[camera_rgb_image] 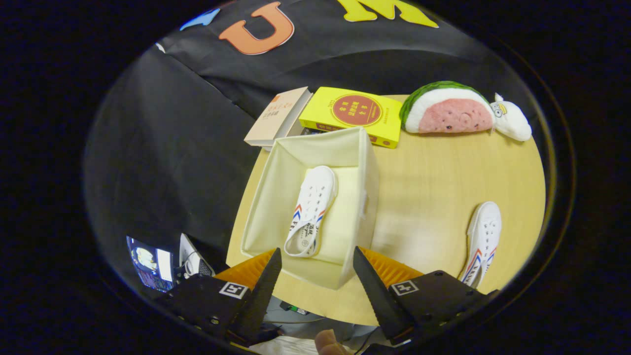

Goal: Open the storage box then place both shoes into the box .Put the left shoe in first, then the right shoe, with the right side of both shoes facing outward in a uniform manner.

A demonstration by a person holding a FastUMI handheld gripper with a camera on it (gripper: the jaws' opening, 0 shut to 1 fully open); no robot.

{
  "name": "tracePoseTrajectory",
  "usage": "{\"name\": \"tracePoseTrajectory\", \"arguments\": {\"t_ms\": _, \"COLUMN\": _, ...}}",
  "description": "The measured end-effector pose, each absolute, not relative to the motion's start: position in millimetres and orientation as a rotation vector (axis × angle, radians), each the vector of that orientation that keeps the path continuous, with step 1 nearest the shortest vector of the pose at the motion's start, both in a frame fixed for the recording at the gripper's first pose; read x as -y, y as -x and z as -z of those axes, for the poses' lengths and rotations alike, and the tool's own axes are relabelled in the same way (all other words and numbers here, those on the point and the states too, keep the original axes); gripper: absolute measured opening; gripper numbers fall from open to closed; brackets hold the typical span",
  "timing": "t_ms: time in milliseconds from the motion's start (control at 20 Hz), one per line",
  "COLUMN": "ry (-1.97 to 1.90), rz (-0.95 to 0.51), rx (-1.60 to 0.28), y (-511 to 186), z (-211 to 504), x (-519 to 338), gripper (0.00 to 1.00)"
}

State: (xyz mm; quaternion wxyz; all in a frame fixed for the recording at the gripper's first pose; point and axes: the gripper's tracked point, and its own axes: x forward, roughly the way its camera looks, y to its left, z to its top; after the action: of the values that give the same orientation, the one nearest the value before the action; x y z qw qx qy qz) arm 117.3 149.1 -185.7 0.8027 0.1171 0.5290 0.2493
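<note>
The gripper (317, 276) hangs over the near wall of the cream fabric storage box (367, 162), its jaws spread apart and holding nothing. The box stands open. Just ahead of the fingers, one white canvas shoe (311, 210) with red and blue stripes lies inside it. The second shoe (482, 242), alike in look, lies on the round wooden table (434, 177) right of the right finger, well apart from the box.

The hand-held gripper (316, 281) hangs with fingers spread above the near wall of the open storage box (367, 167). One shoe (310, 217) lies along the box floor's middle, with free strips either side. Bare counter (424, 197) separates the box from the second shoe (482, 241). Books (352, 116) and a watermelon plush (446, 108) crowd the far edge.
</note>
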Motion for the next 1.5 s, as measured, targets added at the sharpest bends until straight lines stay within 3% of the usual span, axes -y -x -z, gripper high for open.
{"name": "tracePoseTrajectory", "arguments": {"t_ms": 650, "ry": 0.049, "rz": -0.293, "rx": -1.198, "y": -109, "z": 295, "x": 84, "gripper": 0.89}}
{"name": "tracePoseTrajectory", "arguments": {"t_ms": 1050, "ry": 0.229, "rz": -0.274, "rx": -1.257, "y": -115, "z": 356, "x": 130, "gripper": 0.89}}
{"name": "tracePoseTrajectory", "arguments": {"t_ms": 1200, "ry": 0.287, "rz": -0.203, "rx": -1.267, "y": -126, "z": 374, "x": 145, "gripper": 0.88}}
{"name": "tracePoseTrajectory", "arguments": {"t_ms": 1400, "ry": 0.177, "rz": -0.23, "rx": -1.258, "y": -128, "z": 384, "x": 135, "gripper": 0.8}}
{"name": "tracePoseTrajectory", "arguments": {"t_ms": 1500, "ry": 0.07, "rz": -0.267, "rx": -1.269, "y": -125, "z": 387, "x": 125, "gripper": 0.55}}
